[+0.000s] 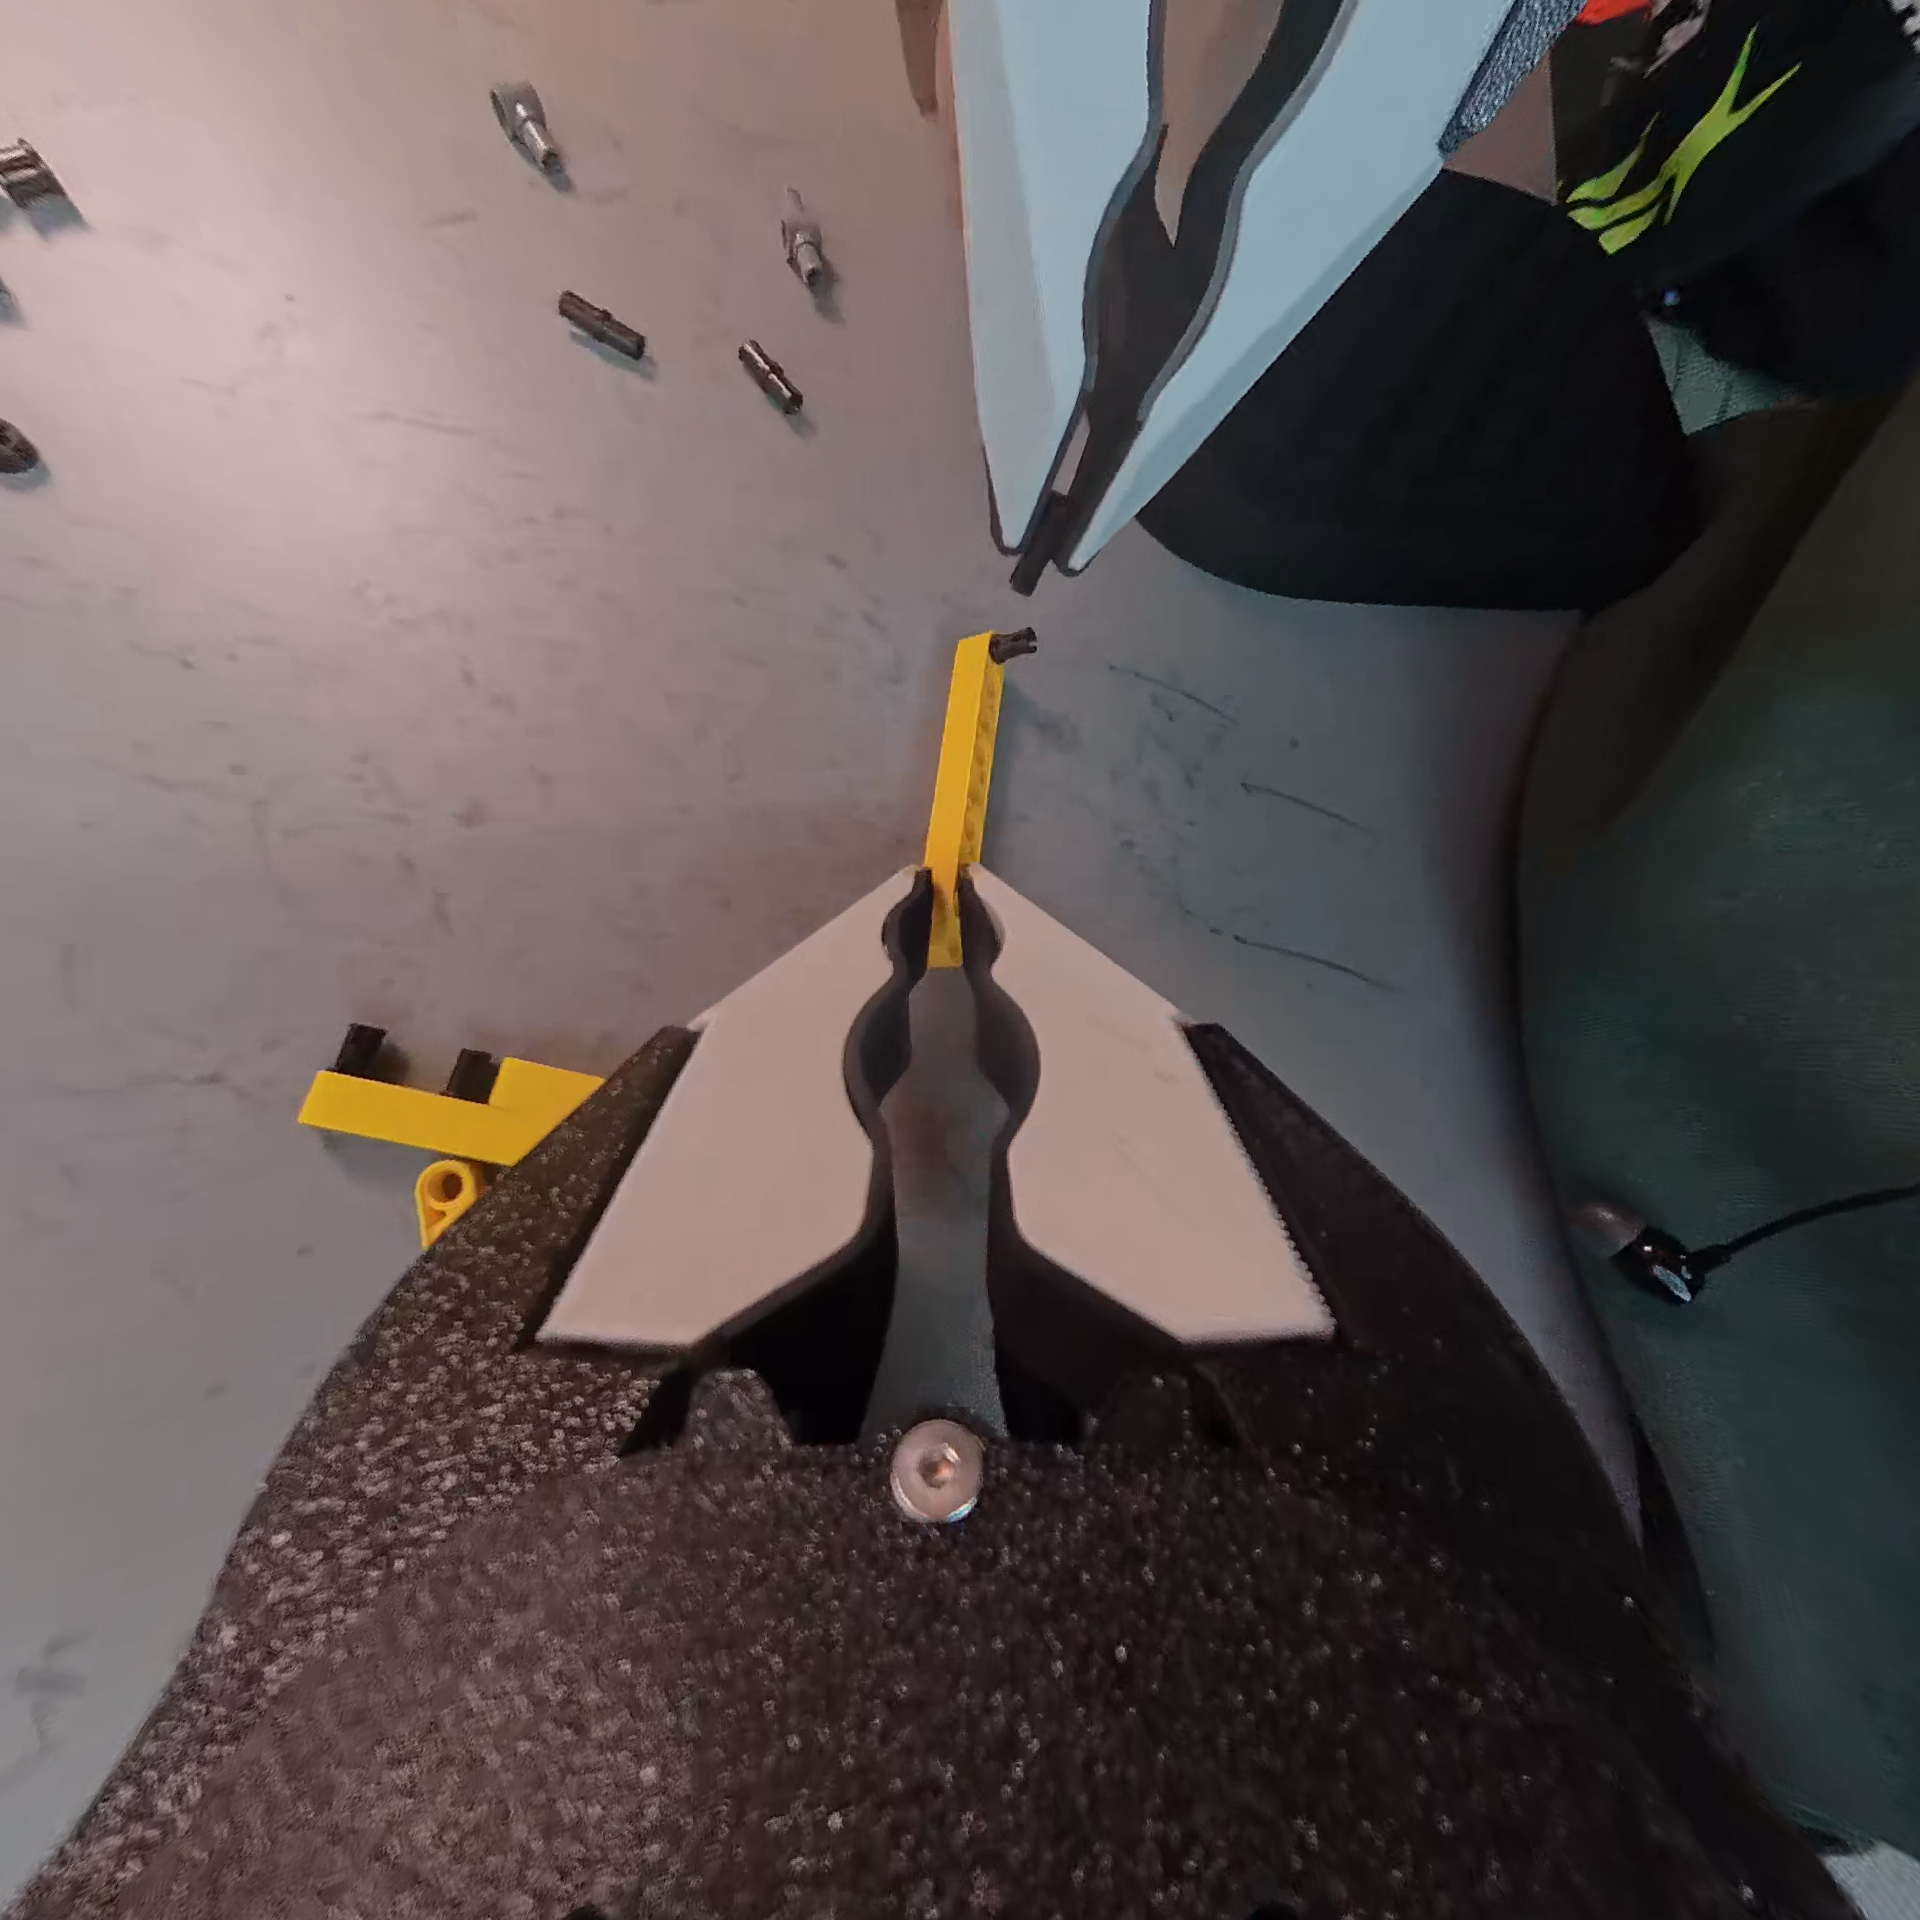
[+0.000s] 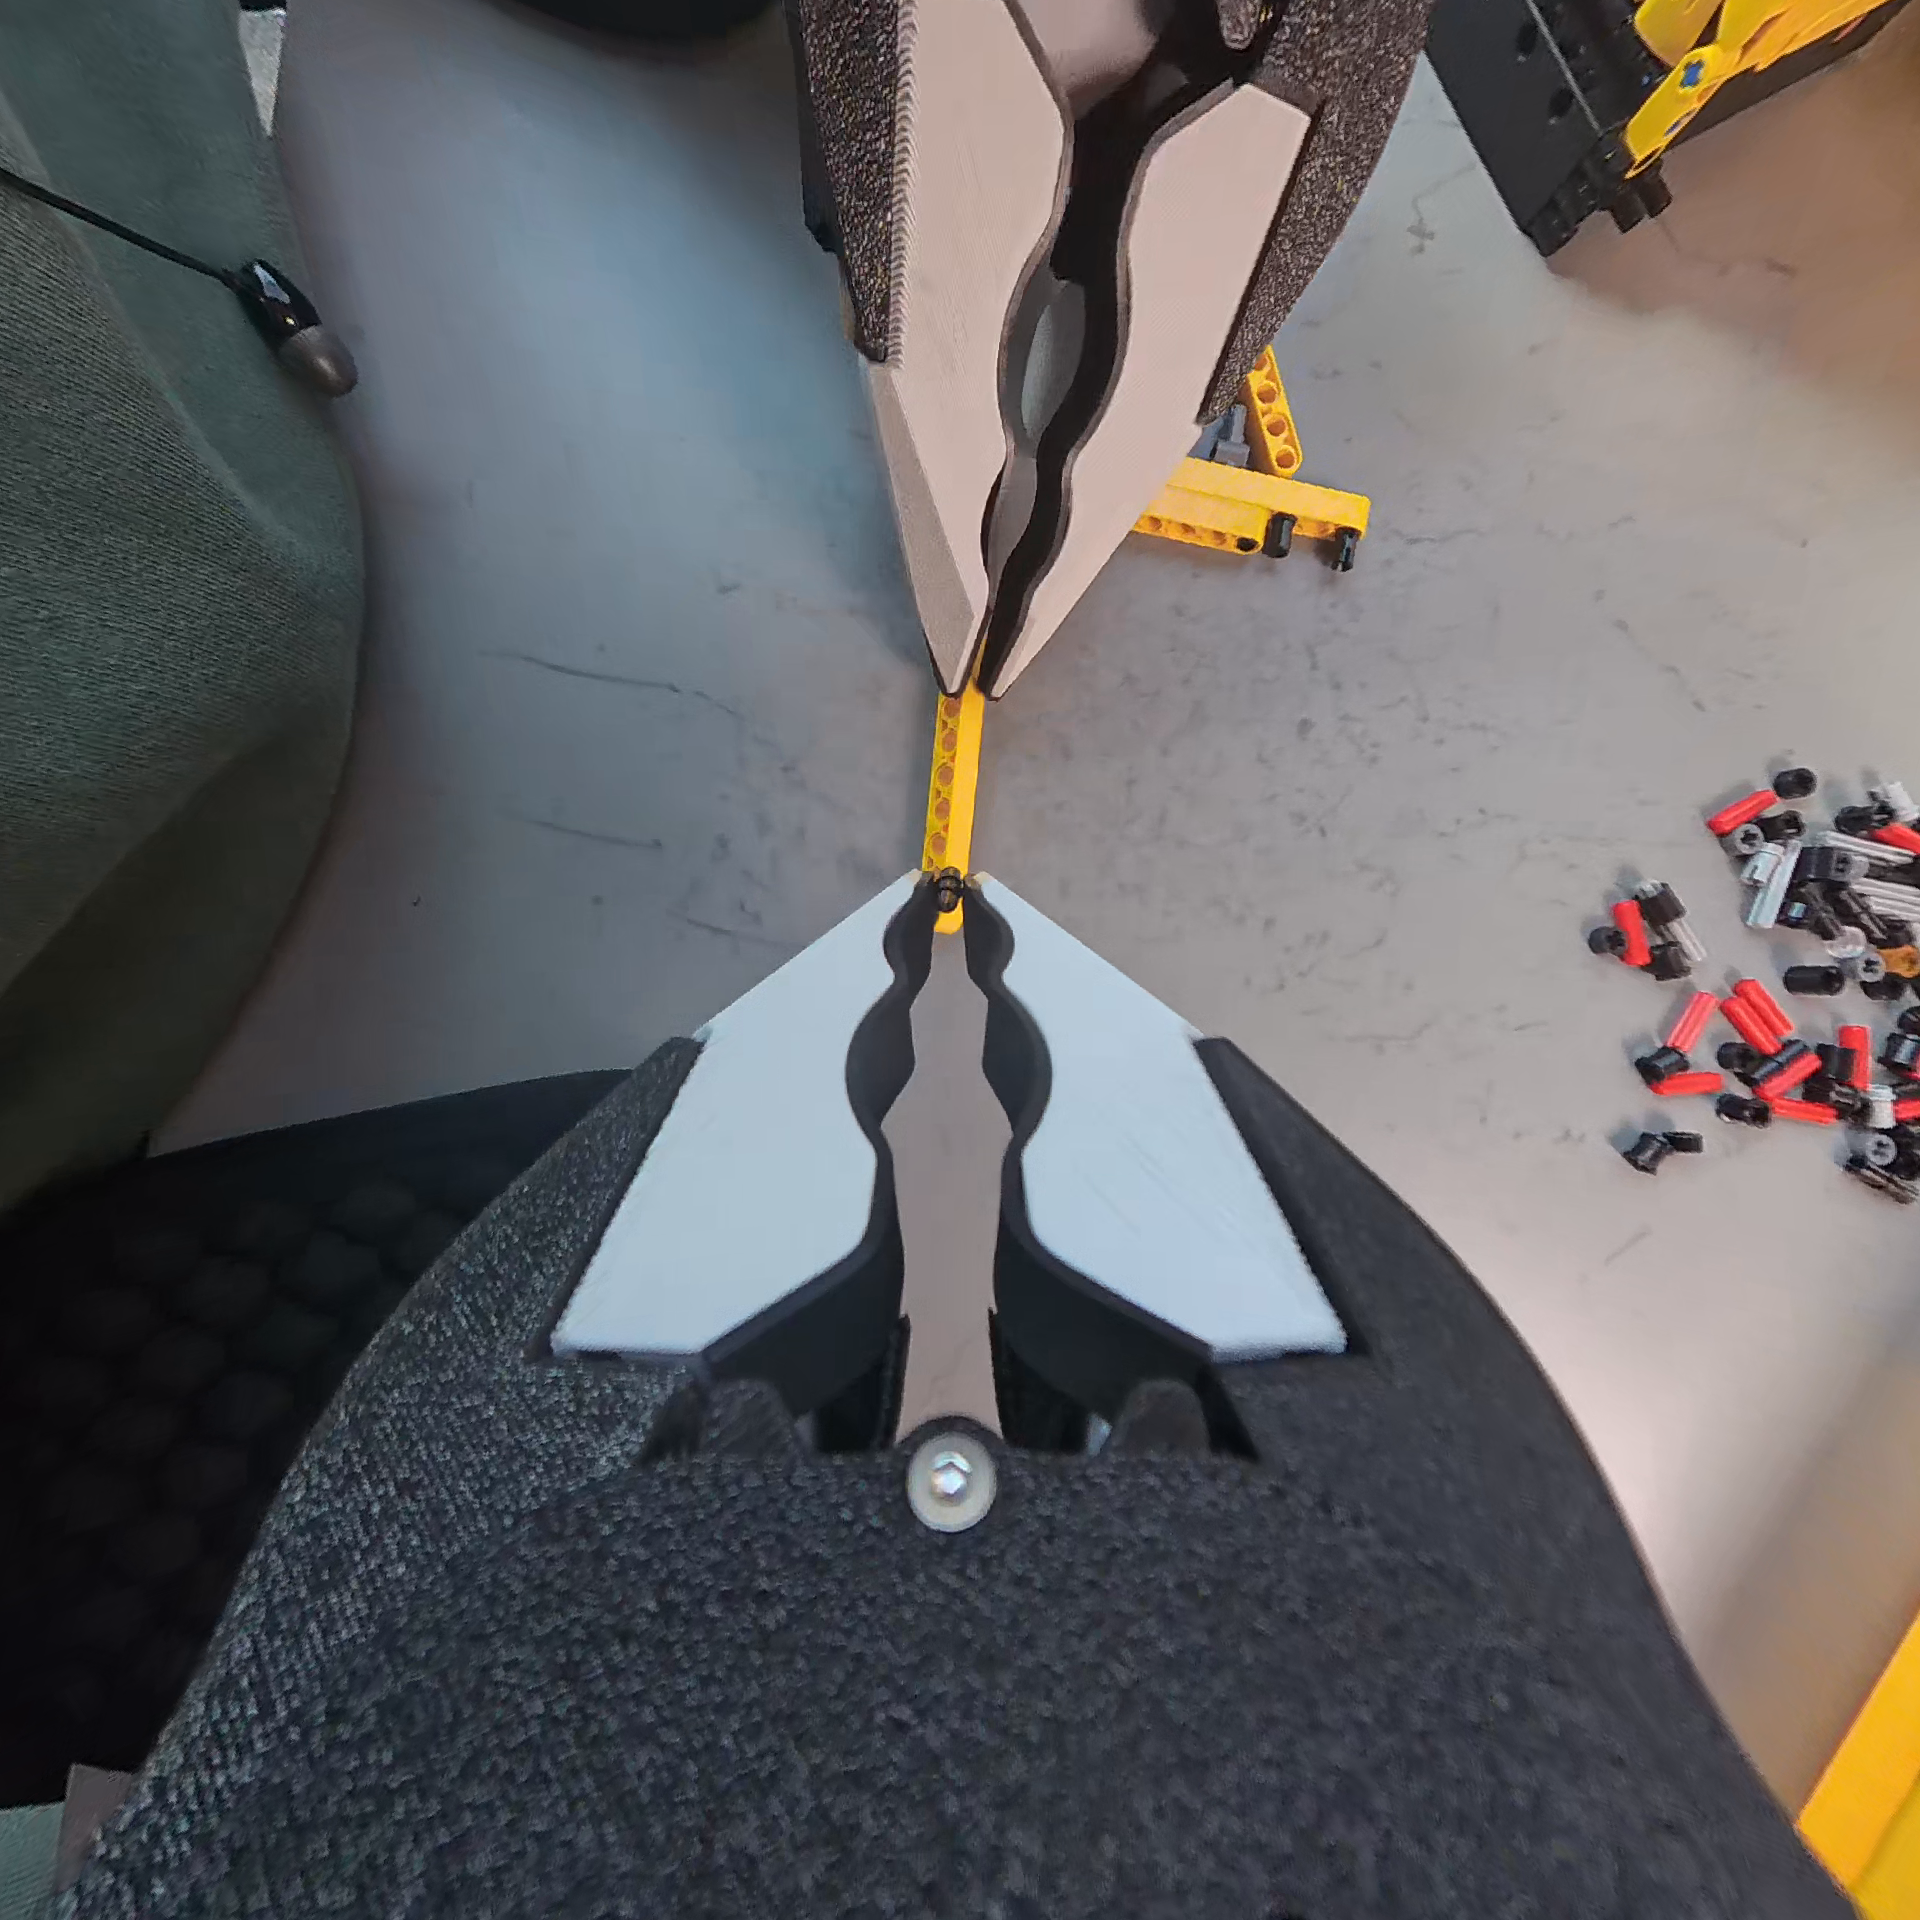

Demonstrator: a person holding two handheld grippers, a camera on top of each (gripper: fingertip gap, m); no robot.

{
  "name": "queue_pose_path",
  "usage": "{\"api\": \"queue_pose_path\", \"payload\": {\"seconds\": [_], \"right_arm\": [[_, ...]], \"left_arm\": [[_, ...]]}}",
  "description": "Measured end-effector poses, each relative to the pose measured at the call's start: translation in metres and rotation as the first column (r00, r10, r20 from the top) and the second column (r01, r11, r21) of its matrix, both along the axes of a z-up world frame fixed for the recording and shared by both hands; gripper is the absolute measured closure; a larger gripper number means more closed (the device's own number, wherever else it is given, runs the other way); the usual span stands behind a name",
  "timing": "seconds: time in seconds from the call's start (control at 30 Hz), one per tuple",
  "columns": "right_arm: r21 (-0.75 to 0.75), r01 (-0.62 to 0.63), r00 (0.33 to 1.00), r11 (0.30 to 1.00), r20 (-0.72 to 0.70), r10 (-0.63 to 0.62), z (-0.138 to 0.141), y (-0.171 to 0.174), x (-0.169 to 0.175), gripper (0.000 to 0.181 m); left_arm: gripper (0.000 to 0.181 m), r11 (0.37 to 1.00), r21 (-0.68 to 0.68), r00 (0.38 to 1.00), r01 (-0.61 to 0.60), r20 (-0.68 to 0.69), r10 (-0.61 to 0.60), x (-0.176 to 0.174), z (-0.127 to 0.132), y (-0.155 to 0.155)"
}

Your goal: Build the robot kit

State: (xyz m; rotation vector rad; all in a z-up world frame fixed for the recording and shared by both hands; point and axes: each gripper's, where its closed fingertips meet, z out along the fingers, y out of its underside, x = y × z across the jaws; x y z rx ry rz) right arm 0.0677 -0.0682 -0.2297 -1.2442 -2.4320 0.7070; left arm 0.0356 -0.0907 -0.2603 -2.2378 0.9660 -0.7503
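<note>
The left gripper (image 1: 943,883) is clamping a yellow beam (image 1: 971,748) already carrying one black pin (image 1: 1013,644), while just beyond, the right gripper (image 2: 945,883) is pinching another black pin (image 1: 1039,545), uninserted.

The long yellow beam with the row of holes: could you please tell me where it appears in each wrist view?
Left wrist view: the yellow beam rises from the left gripper, just above centre, with a black pin at its far end.
Right wrist view: centre, spanning between the left gripper above and the right gripper below.
Shared landmark: the L-shaped yellow piece lying on the grey table.
</note>
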Motion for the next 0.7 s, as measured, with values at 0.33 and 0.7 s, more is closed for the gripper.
{"api": "queue_pose_path", "payload": {"seconds": [0.33, 0.7], "right_arm": [[-0.006, -0.012, 1.0, 1.0, 0.022, 0.012, -0.004, -0.001, 0.001, 0.176], [-0.01, -0.017, 0.999, 1.0, 0.036, 0.017, -0.007, -0.003, 0.0, 0.176]], "left_arm": [[0.167, 1.0, -0.016, 0.999, 0.023, 0.038, -0.022, 0.002, 0.007, -0.002], [0.161, 0.989, 0.103, 0.991, 0.105, -0.099, -0.095, 0.007, 0.001, -0.009]]}}
